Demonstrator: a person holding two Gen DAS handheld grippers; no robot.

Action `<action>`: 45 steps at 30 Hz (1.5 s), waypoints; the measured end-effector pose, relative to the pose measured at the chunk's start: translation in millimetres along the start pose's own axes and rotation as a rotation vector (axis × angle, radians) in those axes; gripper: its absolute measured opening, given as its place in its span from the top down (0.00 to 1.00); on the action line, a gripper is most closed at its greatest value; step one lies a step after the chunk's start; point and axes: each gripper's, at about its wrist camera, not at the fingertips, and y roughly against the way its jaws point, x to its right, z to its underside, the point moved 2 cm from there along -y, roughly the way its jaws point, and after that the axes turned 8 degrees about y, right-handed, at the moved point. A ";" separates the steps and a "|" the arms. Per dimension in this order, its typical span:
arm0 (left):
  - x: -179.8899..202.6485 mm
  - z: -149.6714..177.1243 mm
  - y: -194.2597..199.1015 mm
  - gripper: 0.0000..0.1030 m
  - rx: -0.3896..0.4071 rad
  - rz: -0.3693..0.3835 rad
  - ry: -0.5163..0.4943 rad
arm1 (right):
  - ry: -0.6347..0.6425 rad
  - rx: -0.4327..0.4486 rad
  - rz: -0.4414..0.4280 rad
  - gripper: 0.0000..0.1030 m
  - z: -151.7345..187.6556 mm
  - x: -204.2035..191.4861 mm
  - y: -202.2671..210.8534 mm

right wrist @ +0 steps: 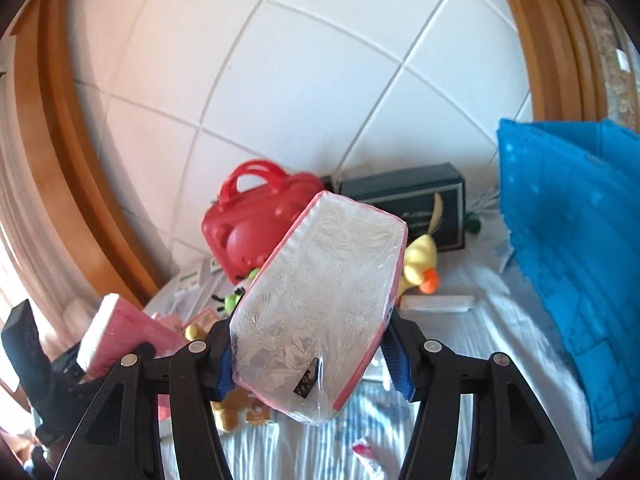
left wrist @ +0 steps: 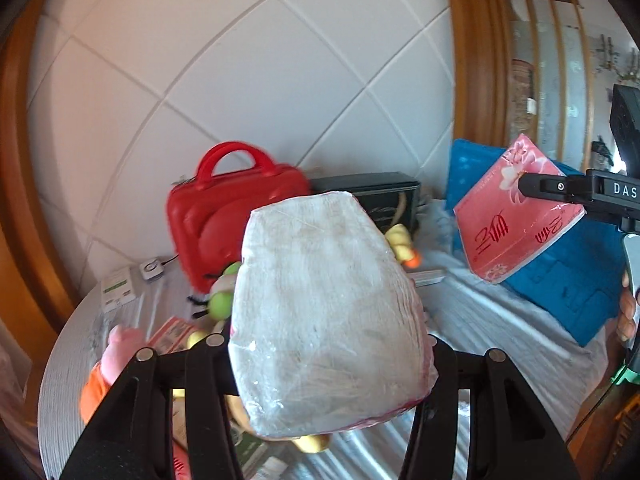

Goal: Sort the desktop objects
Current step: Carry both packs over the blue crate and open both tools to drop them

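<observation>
Two tissue packs held aloft over the cluttered table [left wrist: 500, 320]
One pack [left wrist: 328, 320] is clamped in the left gripper [left wrist: 332, 354], another [right wrist: 320, 304] in the right gripper [right wrist: 308, 354]; a red case [left wrist: 236, 216] is seen at 11 o'clock

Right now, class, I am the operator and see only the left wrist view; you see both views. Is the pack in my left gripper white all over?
Observer: No. The right wrist view shows the left pack has a pink side; only its end is white.
Operator: What grips the other pack?
Observer: The right gripper has blue pads, which press on both sides of the right pack.
Operator: Is there anything on that pack's end?
Observer: Yes, a small dark label near its lower edge.
</observation>
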 end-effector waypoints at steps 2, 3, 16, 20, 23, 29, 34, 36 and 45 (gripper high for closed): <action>35.7 -13.3 3.1 0.52 0.022 0.068 -0.032 | -0.009 0.070 0.033 0.43 -6.4 12.6 42.7; 54.7 -20.1 3.6 0.52 0.028 0.103 -0.048 | -0.018 0.102 0.049 0.43 -9.3 20.6 62.8; 314.8 -87.9 -8.2 0.52 0.117 0.462 -0.184 | -0.077 0.325 0.307 0.43 -20.4 174.7 257.3; 380.9 -106.7 -24.3 0.52 0.115 0.508 -0.202 | -0.095 0.320 0.341 0.44 -28.8 232.3 270.7; 425.3 -122.9 -47.5 0.51 0.095 0.524 -0.202 | -0.086 0.290 0.367 0.51 -39.5 278.9 264.7; 483.9 -132.4 -77.4 0.42 0.053 0.460 -0.224 | -0.135 0.266 0.358 0.49 -57.1 357.5 249.8; 486.0 -146.8 -66.9 0.01 0.134 0.403 -0.215 | -0.129 0.307 0.361 0.21 -47.2 362.8 265.9; 485.4 -150.4 -66.5 0.01 0.135 0.393 -0.216 | -0.127 0.313 0.359 0.21 -46.3 364.9 268.2; 468.7 -135.7 -57.0 0.01 0.146 0.308 -0.172 | -0.120 0.289 0.439 0.06 -34.1 359.4 271.1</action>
